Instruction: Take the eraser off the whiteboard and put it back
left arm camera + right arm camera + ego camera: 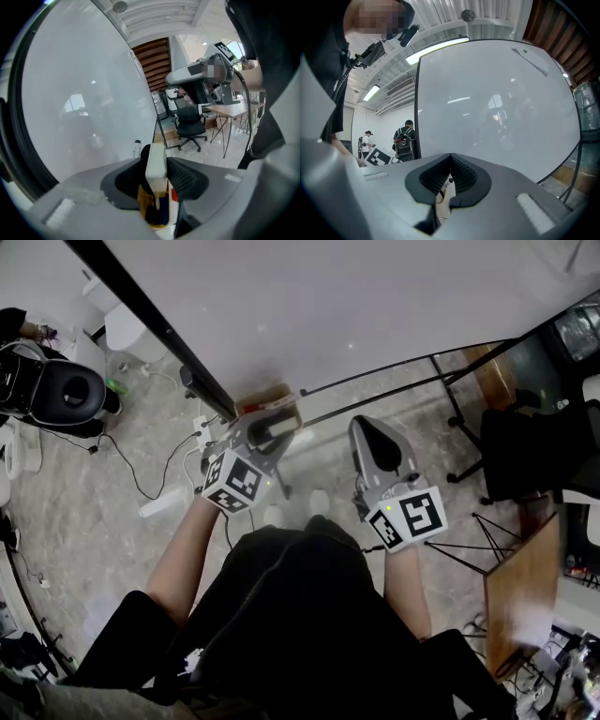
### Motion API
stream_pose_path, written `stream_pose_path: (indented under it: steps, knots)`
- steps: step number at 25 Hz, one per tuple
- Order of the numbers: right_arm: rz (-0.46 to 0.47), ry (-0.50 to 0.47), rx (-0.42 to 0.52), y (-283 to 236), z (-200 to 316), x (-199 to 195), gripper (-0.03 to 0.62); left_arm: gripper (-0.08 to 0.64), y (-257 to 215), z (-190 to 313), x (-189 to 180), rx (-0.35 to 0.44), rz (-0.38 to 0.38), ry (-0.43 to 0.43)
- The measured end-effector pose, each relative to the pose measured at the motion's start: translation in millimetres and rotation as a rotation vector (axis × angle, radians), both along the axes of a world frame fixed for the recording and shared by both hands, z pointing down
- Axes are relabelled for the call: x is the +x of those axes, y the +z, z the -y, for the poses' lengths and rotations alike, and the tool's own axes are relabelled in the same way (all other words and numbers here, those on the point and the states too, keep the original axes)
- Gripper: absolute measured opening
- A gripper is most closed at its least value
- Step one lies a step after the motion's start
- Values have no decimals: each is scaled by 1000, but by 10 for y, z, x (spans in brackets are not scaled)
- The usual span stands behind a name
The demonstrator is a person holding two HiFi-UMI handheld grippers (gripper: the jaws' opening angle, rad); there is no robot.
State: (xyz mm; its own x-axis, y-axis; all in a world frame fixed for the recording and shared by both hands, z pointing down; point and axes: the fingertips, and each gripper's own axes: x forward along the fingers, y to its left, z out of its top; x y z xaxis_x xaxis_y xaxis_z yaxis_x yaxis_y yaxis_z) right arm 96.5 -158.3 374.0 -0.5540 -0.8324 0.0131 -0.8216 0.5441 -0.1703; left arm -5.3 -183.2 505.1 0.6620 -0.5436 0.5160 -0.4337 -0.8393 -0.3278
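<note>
Half done: my left gripper (269, 427) clamps the eraser (156, 161), apparently clear of the whiteboard (328, 306); putting it back is left. Right gripper (450, 177) closed, empty.

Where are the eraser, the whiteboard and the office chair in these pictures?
eraser (156, 164), left gripper view, its white edge
whiteboard (356, 315), head view, bare white surface
office chair (191, 127), left gripper view, black seat

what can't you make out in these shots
Eraser: side faces covered by the left tongs, left gripper view.
Yellow and blue thing below it: mostly behind the tongs' body, unidentifiable.
Person with a backpack, right gripper view: too small for detail.
Whiteboard: top cut off by the head view's edge.
</note>
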Motion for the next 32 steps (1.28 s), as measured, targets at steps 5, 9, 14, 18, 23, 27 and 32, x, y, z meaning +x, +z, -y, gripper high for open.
stream_pose_path:
  steps: [5, 9, 14, 18, 23, 27, 32]
  knots:
    - [5, 14, -3, 8, 8, 54, 9, 178, 35, 9, 56, 22, 49, 21]
    - [7, 20, -3, -9, -7, 59, 9, 187, 10, 13, 53, 35, 61, 16]
    - [8, 26, 2, -22, -15, 54, 9, 209, -6, 0, 44, 55, 56, 16]
    - [7, 26, 3, -15, -26, 35, 9, 230, -33, -15, 43, 56, 34, 20]
    - [8, 24, 4, -19, 2, 50, 9, 239, -80, 5, 68, 62, 18, 22]
    - [7, 22, 8, -26, -25, 14, 9, 239, -110, -32, 43, 71, 10, 25]
    - [6, 17, 12, -45, -20, -6, 9, 238, -208, -56, 58, 88, -21, 31]
